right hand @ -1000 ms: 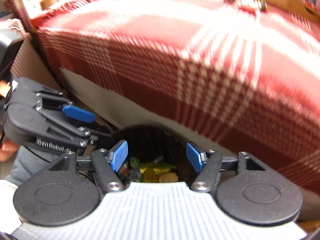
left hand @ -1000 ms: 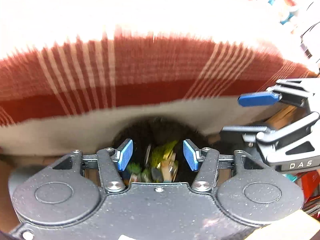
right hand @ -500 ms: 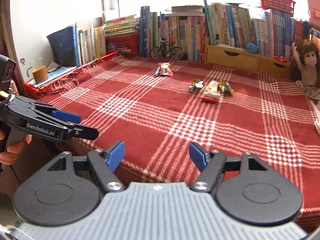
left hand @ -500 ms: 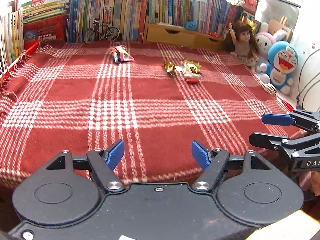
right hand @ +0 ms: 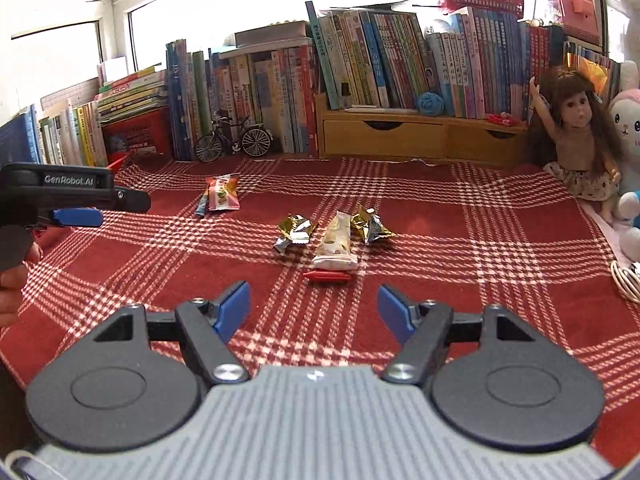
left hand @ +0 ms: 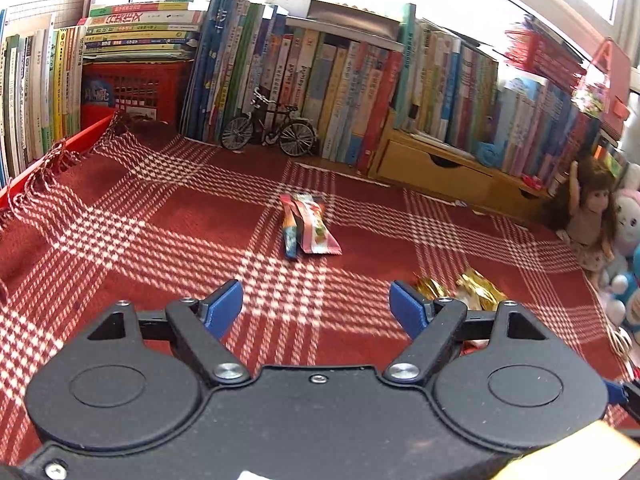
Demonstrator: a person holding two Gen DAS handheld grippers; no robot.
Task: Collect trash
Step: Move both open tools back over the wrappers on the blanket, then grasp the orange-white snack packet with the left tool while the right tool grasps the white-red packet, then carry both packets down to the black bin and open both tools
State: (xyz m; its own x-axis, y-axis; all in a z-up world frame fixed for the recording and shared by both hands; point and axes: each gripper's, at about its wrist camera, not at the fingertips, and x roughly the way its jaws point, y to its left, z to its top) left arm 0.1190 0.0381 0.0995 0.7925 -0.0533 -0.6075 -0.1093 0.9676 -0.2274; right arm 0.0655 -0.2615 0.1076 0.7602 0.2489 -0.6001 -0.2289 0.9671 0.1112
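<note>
— Wrappers on the red plaid tabletop point(right hand: 460, 240): is either hand-held gripper on them?
— No. The left hand-held gripper point(left hand: 316, 307) and the right hand-held gripper point(right hand: 313, 307) hover with fingers spread wide, empty.
— What lies ahead?
— A red wrapper point(right hand: 327, 276), a white packet point(right hand: 335, 246) and gold wrappers point(right hand: 370, 226) near the right; a striped packet point(left hand: 310, 227) farther off. The left gripper's finger half hides one gold wrapper point(left hand: 478, 288).

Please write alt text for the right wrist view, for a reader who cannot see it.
The open right gripper hovers over a red-and-white checked blanket, facing a cluster of crumpled gold foil wrappers, a cream snack packet and a small red wrapper. The left gripper enters at left; books line the back.
</note>
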